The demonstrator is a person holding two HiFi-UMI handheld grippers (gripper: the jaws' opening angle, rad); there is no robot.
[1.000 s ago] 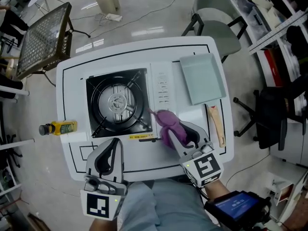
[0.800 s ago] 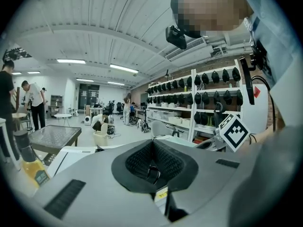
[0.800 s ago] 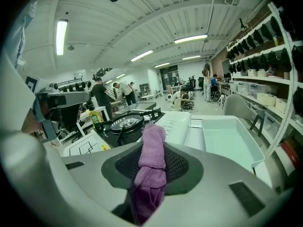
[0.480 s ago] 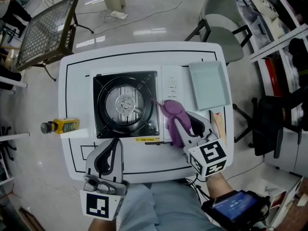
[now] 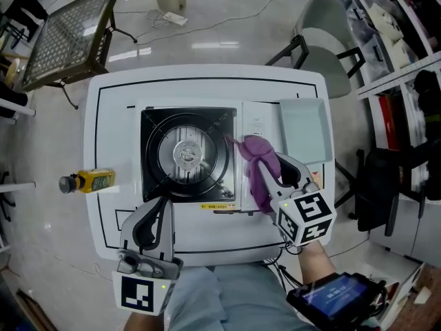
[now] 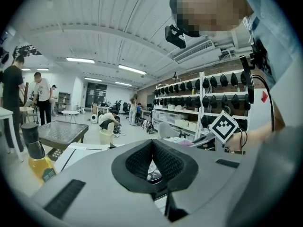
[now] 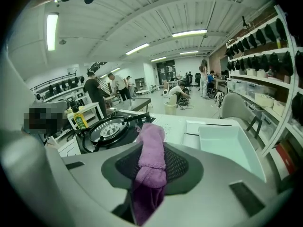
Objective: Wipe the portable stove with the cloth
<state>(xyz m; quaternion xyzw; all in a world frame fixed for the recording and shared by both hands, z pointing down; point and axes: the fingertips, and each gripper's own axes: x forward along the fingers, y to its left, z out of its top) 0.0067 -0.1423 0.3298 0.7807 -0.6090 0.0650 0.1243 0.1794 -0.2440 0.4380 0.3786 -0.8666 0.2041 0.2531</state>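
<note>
Right gripper (image 5: pixel 271 180) clamped on purple cloth (image 5: pixel 253 154); loose end lies over the white side panel of portable stove (image 5: pixel 186 154), just right of burner. Left gripper (image 5: pixel 160 205) jaws together, nothing between them, over near edge of white table (image 5: pixel 110 116), in front of stove

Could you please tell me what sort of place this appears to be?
Probably a lab or workshop, not a kitchen: wall shelves of stored gear, a white table marked with black outlines, and cables across a polished floor.
</note>
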